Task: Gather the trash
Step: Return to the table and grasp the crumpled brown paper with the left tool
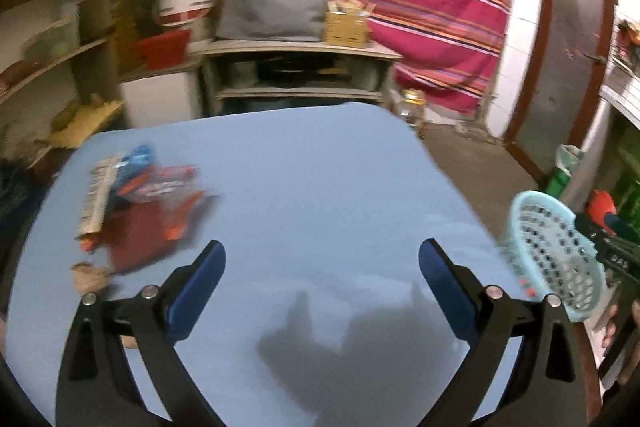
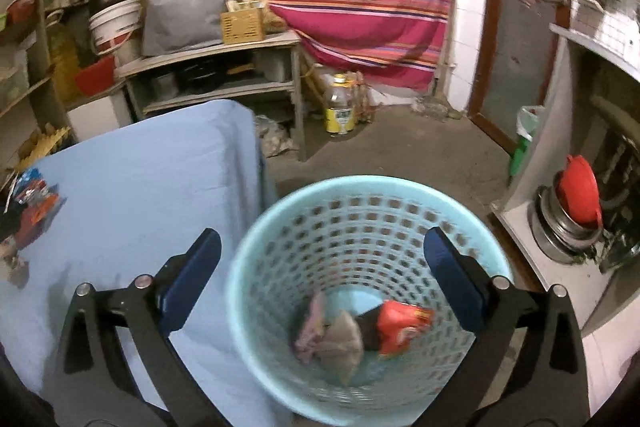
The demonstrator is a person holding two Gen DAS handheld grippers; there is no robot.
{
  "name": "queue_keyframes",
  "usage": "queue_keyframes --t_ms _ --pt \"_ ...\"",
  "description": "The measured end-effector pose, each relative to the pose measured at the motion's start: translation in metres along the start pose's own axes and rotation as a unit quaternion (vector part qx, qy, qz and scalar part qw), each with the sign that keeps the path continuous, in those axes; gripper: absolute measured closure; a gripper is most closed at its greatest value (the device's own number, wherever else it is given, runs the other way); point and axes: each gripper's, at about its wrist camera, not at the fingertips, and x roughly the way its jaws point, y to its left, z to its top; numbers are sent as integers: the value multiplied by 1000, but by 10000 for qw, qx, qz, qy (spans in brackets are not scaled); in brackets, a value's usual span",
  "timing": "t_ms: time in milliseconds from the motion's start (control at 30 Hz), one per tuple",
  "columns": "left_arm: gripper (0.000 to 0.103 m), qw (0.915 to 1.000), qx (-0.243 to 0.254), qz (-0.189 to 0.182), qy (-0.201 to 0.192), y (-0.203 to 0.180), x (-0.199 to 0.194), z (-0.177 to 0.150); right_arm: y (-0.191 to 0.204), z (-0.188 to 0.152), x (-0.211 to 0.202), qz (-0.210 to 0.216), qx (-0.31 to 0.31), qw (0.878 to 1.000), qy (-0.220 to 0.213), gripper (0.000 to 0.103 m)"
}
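Right gripper [image 2: 322,253] we held released above the basket [image 2: 256,239], wrappers [image 2: 400,325] inside | left gripper [image 1: 322,265] released over bench [image 1: 300,167] | trash pile [image 1: 136,203] at 10 o'clock

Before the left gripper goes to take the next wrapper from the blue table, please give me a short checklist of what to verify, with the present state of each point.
1. Left gripper open and holding nothing: ok.
2. Right gripper open and holding nothing, above the basket: ok.
3. Wrappers lie on the blue table, ahead and to the left of the left gripper: ok.
4. Bare cloth between left gripper and wrappers: ok.
5. Basket upright beside the table, mouth open, with room above the trash inside: ok.
6. How many wrappers are in the pile: cannot tell, the picture is blurred.
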Motion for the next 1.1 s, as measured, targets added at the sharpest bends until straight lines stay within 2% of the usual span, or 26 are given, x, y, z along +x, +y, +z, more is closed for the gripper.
queue_keyframes --t_ms 200,367,467,533,633,733,900,1000,1100 --pt "5 9981 -283 507 -189 72 -19 -10 56 3 -1 302 -130 9993 -192 4" --pt "5 9932 -451 997 -405 132 -30 -16 104 8 2 679 -142 9974 -206 4" --pt "5 9890 -416 1350 -448 165 -32 -22 134 9 4 734 -270 9967 -213 4" --pt "5 9871 -488 1456 -456 180 -31 -25 157 7 5 698 -400 9964 -281 4" --pt "5 9868 -688 1436 -296 206 -29 -35 180 3 5 486 -471 9971 -345 4" --pt "5 9863 -587 1540 -32 221 -25 -43 204 -4 8 286 -671 9968 -316 4" --pt "5 9869 -636 1482 109 241 -15 -52 224 -17 20 431 -640 9970 17 4" --pt "5 9879 -664 1380 232 248 -8 -57 231 -26 22 753 -530 9957 118 4" --pt "5 9901 -711 1129 431 250 3 -63 244 -32 25 767 -686 9945 193 4"
